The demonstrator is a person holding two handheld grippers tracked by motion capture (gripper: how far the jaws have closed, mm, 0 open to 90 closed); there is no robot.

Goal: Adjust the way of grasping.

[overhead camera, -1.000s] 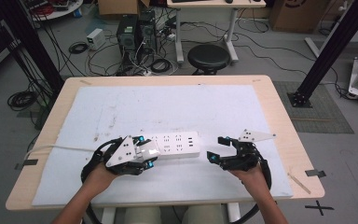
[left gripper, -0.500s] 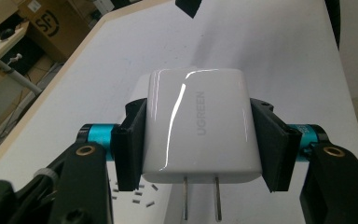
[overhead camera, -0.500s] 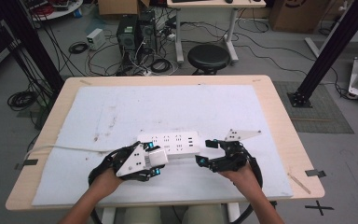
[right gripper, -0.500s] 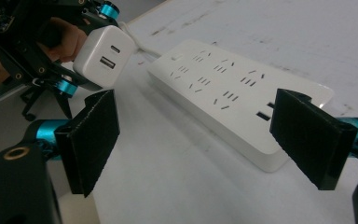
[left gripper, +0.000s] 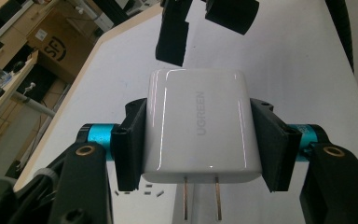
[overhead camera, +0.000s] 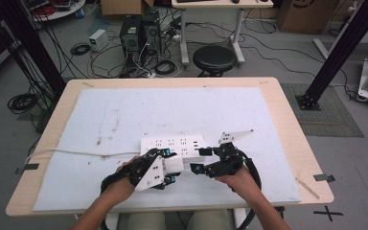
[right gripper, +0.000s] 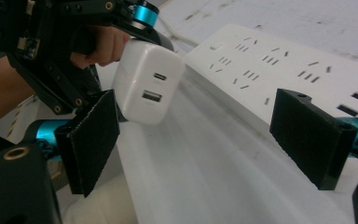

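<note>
My left gripper (left gripper: 200,144) clamps the white charger (left gripper: 200,126), prongs toward 6 o'clock; my right gripper (right gripper: 205,135) stands open, empty, beside the power strip (overhead camera: 172,143) at 12 o'clock

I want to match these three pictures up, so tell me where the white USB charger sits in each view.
High view: USB charger low centre, just below the power strip.
Left gripper view: charger centre, clamped by the left tool, prongs toward the camera.
Right gripper view: charger upper left, beside the strip.
Shared landmark: the strip.
</note>
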